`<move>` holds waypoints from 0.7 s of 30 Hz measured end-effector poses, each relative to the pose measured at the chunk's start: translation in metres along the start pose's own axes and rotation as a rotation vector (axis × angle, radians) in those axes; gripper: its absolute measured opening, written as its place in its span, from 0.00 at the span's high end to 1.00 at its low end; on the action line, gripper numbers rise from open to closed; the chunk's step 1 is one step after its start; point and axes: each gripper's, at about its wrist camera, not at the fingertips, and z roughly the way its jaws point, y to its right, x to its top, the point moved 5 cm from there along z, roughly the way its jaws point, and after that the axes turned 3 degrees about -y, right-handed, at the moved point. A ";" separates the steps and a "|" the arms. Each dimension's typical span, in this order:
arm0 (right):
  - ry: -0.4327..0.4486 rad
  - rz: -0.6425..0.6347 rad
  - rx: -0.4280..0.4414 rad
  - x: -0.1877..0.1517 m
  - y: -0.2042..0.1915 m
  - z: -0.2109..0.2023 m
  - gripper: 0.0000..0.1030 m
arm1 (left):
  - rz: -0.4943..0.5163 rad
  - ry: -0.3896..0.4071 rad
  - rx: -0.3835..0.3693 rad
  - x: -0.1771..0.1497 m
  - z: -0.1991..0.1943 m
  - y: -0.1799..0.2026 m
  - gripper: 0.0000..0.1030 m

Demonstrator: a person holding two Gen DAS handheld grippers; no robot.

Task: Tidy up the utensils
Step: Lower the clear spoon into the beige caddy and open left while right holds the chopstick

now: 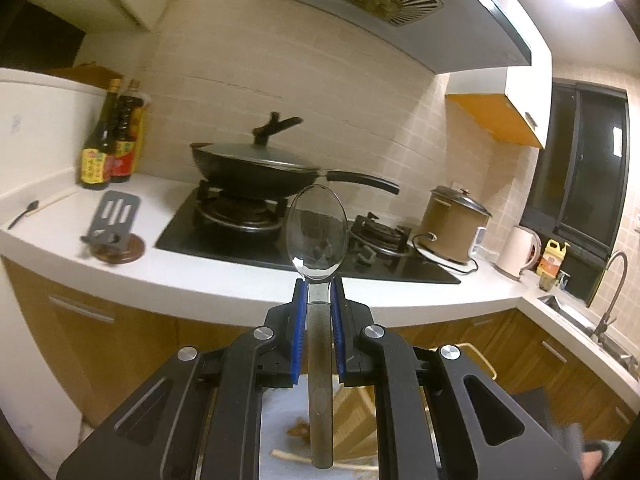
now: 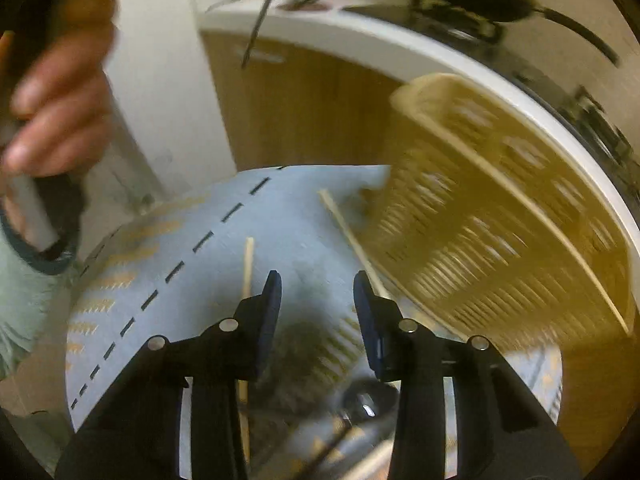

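Left gripper jaws clench a spoon; only right gripper, jaws parted, sees the basket.

slatted basket close beside open jaws' right

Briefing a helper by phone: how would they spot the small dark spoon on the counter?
Find the black stovetop with the lidded wok. Go left past the slotted spatula to the white counter's far end. The small dark spoon lies flat there alone, thinner than everything nearby.
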 end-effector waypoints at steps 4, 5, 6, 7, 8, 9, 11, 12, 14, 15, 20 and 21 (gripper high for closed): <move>-0.050 -0.048 -0.037 0.028 -0.014 0.039 0.67 | 0.000 -0.001 0.015 -0.002 -0.012 -0.019 0.90; -0.061 -0.052 -0.055 0.033 -0.015 0.047 0.67 | -0.001 -0.001 0.016 -0.003 -0.014 -0.023 0.90; -0.073 -0.059 -0.085 0.039 -0.016 0.055 0.68 | -0.001 0.000 0.019 -0.003 -0.017 -0.028 0.90; -0.093 -0.068 -0.125 0.044 -0.016 0.065 0.70 | -0.002 0.001 0.021 -0.003 -0.018 -0.031 0.90; -0.108 -0.080 -0.158 0.049 -0.015 0.072 0.72 | -0.004 0.002 0.022 -0.003 -0.020 -0.036 0.90; -0.135 -0.080 -0.175 0.053 -0.014 0.080 0.74 | -0.007 0.003 0.022 -0.004 -0.021 -0.039 0.90; -0.176 -0.071 -0.184 0.057 -0.014 0.090 0.76 | -0.017 0.004 0.020 -0.004 -0.023 -0.048 0.90; -0.190 -0.067 -0.188 0.060 -0.014 0.094 0.77 | -0.022 0.005 0.020 -0.004 -0.023 -0.051 0.90; -0.222 -0.058 -0.191 0.066 -0.015 0.101 0.77 | -0.031 0.006 0.015 -0.005 -0.023 -0.056 0.90; -0.244 -0.044 -0.191 0.067 -0.014 0.104 0.77 | -0.035 0.005 0.014 -0.006 -0.023 -0.058 0.90; -0.290 0.035 -0.152 0.072 -0.004 0.106 0.78 | -0.053 0.003 0.010 -0.010 -0.025 -0.069 0.90; -0.298 0.059 -0.135 0.072 0.000 0.106 0.78 | -0.058 0.003 0.010 -0.010 -0.026 -0.071 0.90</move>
